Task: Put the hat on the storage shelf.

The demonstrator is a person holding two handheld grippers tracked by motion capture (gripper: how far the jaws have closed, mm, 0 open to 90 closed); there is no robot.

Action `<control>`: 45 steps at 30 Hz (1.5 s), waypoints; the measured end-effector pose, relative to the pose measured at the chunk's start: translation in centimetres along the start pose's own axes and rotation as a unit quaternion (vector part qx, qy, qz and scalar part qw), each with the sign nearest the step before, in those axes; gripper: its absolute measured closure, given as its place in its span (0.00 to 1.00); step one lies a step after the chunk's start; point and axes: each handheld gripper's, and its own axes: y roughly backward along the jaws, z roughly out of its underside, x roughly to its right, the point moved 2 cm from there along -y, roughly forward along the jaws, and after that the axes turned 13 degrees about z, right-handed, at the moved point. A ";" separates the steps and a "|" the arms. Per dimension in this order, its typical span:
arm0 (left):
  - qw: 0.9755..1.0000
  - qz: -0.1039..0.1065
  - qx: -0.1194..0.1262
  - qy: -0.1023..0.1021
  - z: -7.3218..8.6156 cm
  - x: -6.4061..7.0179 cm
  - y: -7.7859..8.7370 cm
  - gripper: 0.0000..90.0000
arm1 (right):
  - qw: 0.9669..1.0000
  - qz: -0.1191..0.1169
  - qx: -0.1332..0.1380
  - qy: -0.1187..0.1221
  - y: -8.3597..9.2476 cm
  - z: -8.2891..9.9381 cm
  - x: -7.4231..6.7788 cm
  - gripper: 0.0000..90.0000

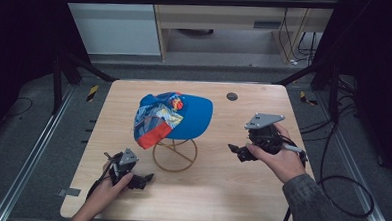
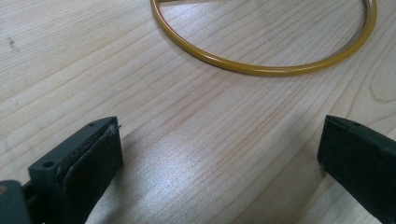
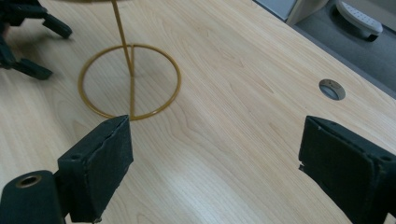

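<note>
Cap on wire stand; left tongs, right tongs wide apart, empty.

Wooden table, round cable hole, pale cabinet

Blue cap on a mustard-yellow wire stand, pale wood bench.

The cap is bright blue, with a patch of red and orange near its top and a cloth panel on its left side patterned in blue, white and yellow, ending in a red lower corner. Under the cap, the stand is thin mustard-yellow wire with a glossy ring base. The bench is light wood with fine brown grain lines and a small grey round plug behind the cap. Both tongs, left and right, are black, each topped by a grey plate. Black cables lie on dark grey floor beyond the bench.
</note>
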 end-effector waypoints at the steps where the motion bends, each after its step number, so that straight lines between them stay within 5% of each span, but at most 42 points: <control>1: 1.000 -0.001 0.000 0.000 0.0 0.0 0.0 0.00 | 1.000 0.001 0.004 -0.005 -0.4 0.4 0.0 0.11; 11: 1.000 -0.001 0.000 0.000 0.0 0.0 0.0 0.00 | 1.000 -0.003 -0.011 -0.025 -2.4 3.7 -0.9 0.14; 25: 1.000 0.000 0.000 0.000 0.0 0.0 0.0 0.00 | 0.998 -0.015 -0.023 -0.056 -3.0 8.1 -1.8 0.13; 41: 1.000 -0.001 0.000 0.000 0.0 0.0 0.0 0.00 | 0.996 -0.030 -0.043 -0.070 -4.8 10.9 -3.0 0.13; 45: 1.000 -0.001 0.000 0.000 0.0 0.0 0.0 0.00 | 0.995 -0.020 -0.043 -0.089 -5.5 11.8 -2.7 0.13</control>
